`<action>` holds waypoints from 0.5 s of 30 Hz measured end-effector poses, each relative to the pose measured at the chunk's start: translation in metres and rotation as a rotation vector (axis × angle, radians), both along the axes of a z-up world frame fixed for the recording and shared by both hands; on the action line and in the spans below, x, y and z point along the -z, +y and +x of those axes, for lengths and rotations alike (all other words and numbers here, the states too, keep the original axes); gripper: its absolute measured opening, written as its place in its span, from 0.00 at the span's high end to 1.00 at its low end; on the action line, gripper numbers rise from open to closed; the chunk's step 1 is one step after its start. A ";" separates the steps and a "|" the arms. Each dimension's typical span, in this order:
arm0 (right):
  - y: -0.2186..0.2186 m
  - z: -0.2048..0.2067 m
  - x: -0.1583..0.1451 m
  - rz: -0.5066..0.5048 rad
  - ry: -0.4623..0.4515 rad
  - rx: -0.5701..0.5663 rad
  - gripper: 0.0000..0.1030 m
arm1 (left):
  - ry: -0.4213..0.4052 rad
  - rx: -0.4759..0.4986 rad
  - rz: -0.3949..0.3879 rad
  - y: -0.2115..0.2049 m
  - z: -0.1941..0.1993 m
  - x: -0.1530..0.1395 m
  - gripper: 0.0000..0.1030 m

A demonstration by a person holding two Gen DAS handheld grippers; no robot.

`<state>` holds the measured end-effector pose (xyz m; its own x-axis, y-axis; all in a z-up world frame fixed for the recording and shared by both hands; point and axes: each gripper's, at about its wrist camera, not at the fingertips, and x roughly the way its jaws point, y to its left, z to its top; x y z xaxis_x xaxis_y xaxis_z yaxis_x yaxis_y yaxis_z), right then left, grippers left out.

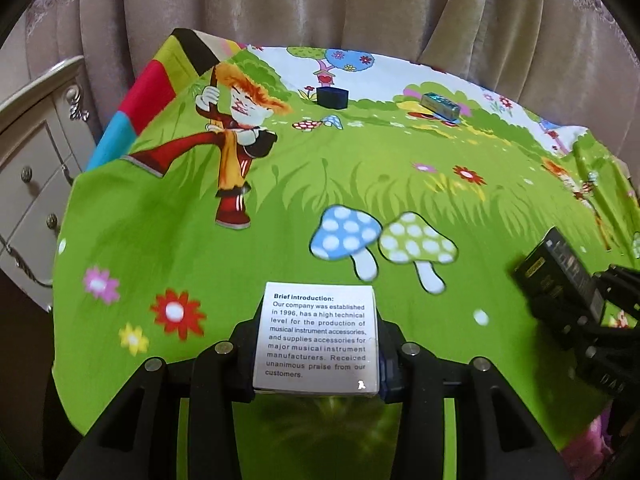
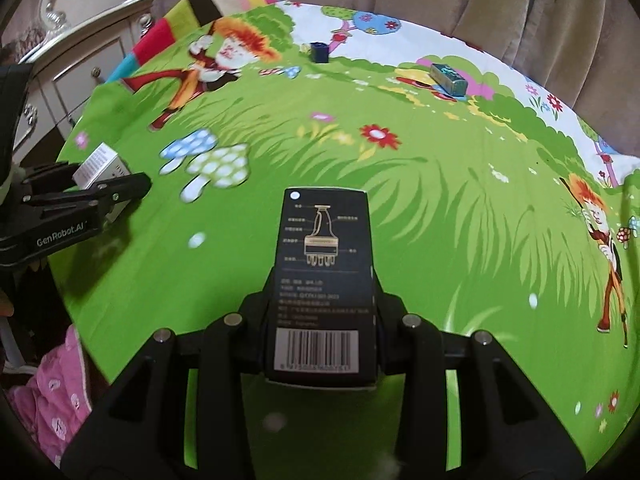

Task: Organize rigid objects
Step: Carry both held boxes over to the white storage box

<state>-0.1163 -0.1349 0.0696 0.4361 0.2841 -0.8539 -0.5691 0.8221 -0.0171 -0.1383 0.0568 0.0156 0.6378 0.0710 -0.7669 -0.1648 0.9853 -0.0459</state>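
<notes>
Each tool clamps one box (white [image 1: 316,338], black [image 2: 323,280]); two more beyond.

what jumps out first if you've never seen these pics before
The loud green cartoon tablecloth, with mushrooms and flowers, fills both views. Up close, the left gripper clamps a white box printed "Brief introduction", and the right gripper holds a black box with a barcode. Far back sit a dark blue box and a teal box.
</notes>
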 end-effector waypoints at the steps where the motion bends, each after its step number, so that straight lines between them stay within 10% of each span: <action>1: 0.002 -0.004 -0.001 -0.003 0.004 -0.011 0.59 | -0.002 0.001 -0.008 0.000 -0.005 -0.002 0.59; 15: 0.026 -0.055 -0.097 0.073 -0.186 -0.111 0.59 | -0.182 -0.018 0.009 0.007 -0.051 -0.078 0.59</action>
